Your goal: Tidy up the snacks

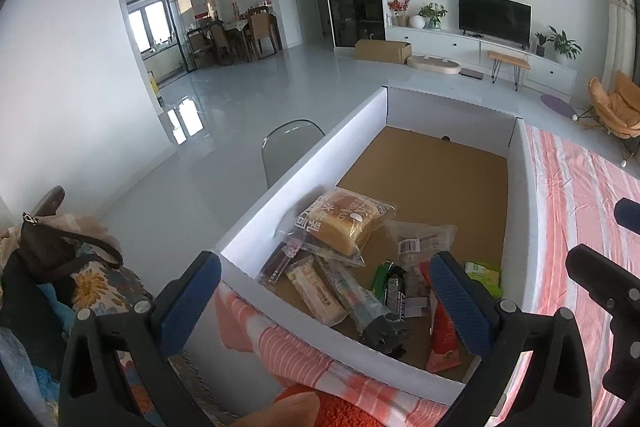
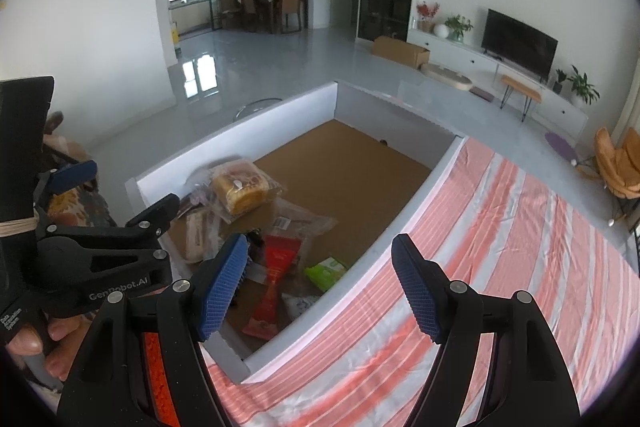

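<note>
A white cardboard box (image 1: 304,163) with a brown floor sits on a pink-striped cloth (image 2: 500,247). Several snacks lie in its near end: a wrapped bread loaf (image 1: 346,221), a long cracker pack (image 1: 316,291), a grey stick pack (image 1: 360,301), a red sachet (image 1: 442,339), a green pack (image 1: 484,277). My left gripper (image 1: 326,303) is open and empty, above the box's near corner. My right gripper (image 2: 320,287) is open and empty over the box's right wall (image 2: 400,239). The loaf (image 2: 240,189) and red sachet (image 2: 276,275) also show in the right wrist view.
A grey chair back (image 1: 288,147) stands beyond the box's left wall. A floral cloth and a brown bag (image 1: 52,251) lie at the left. The far half of the box floor (image 1: 440,179) is bare. The living room with a TV (image 1: 494,13) lies behind.
</note>
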Tool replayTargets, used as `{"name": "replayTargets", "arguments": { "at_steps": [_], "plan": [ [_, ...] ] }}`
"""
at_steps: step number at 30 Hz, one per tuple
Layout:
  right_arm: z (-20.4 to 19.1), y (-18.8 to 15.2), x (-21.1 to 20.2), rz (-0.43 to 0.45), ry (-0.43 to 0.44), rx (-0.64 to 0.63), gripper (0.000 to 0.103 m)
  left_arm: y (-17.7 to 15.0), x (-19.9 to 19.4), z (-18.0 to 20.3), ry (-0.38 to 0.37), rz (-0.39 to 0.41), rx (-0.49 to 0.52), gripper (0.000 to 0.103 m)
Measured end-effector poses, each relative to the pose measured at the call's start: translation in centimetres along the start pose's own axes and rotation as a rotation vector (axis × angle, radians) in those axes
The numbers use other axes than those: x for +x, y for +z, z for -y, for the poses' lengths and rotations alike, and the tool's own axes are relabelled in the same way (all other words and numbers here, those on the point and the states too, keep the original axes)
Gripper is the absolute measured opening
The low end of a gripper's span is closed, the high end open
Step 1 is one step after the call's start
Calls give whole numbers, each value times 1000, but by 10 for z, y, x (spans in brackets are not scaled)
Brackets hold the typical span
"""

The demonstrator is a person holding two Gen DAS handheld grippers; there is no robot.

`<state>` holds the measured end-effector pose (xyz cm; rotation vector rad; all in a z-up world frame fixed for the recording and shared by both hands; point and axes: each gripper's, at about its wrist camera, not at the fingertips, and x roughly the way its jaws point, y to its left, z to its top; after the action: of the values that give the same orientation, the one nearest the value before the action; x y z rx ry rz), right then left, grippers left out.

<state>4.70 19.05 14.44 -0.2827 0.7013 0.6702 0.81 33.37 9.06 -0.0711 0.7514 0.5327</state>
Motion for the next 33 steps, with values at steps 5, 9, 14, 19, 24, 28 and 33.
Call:
{"name": "replayTargets", "arguments": {
  "at_steps": [5,9,14,19,24,28,33],
  "plan": [
    [-1,2,4,-6,-4,-4,78,1,6,-3,18,-5,-2,103],
    [-1,2,9,-23,1,1,78,1,10,-5,27,-13,-9,103],
    [-2,2,12,-33,4,-5,78,1,14,-8,27,-22,-15,103],
    [-2,2,12,-33,4,-4,78,1,14,-9,25,-21,-16,103],
    [-2,2,12,-36,2,-6,78,2,15,-9,26,-22,-16,103],
    [-2,1,12,-37,1,-9,78,2,15,-9,25,-21,-18,103],
    [-4,-1,13,-42,4,-12,78,3,17,-11,27,-20,-27,103]
  ]
}}
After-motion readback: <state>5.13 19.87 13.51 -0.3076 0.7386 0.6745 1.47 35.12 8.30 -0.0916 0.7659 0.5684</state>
